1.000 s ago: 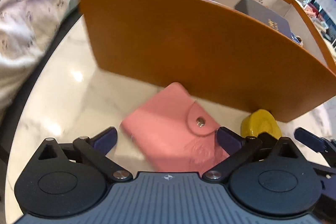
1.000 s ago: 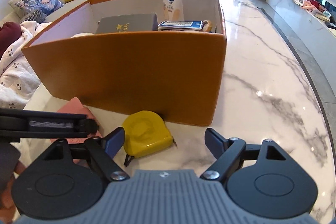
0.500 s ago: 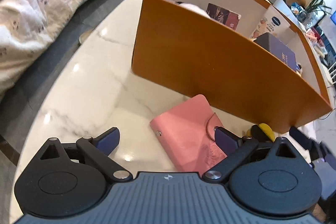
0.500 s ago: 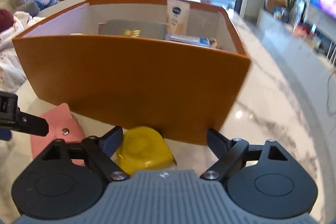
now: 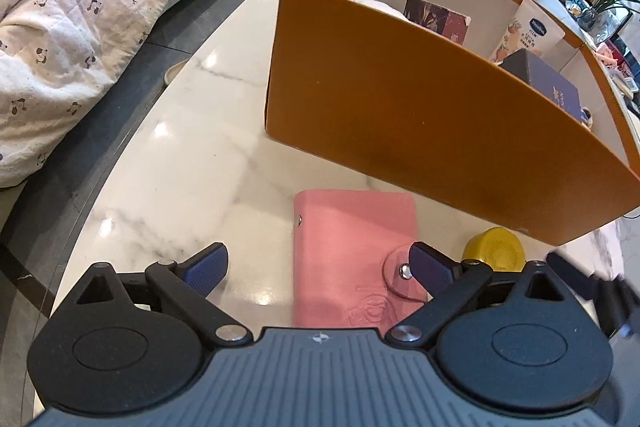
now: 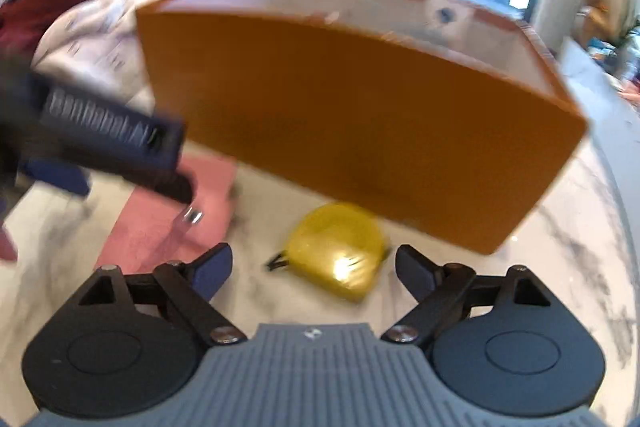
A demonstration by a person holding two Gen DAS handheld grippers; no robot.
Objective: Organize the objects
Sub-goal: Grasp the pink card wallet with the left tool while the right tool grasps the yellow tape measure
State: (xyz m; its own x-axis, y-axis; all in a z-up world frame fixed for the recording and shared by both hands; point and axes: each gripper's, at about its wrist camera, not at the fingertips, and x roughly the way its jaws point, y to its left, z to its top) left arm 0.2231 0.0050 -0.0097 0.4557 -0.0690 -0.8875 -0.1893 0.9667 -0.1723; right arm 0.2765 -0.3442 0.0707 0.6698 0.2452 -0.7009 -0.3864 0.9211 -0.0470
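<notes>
Left claw (image 5: 320,269) wide open, empty, low centre of frame, straddling the pink wallet (image 5: 352,251) flat on the tabletop (image 5: 180,167) just before the orange box (image 5: 432,115), likely lining up a grab. Right claw (image 6: 310,269) also open, empty; yellow tape measure (image 6: 340,251) sits between its fingers, mid-frame, near the box wall, view blurred. Box already holds items, probably the destination.
</notes>
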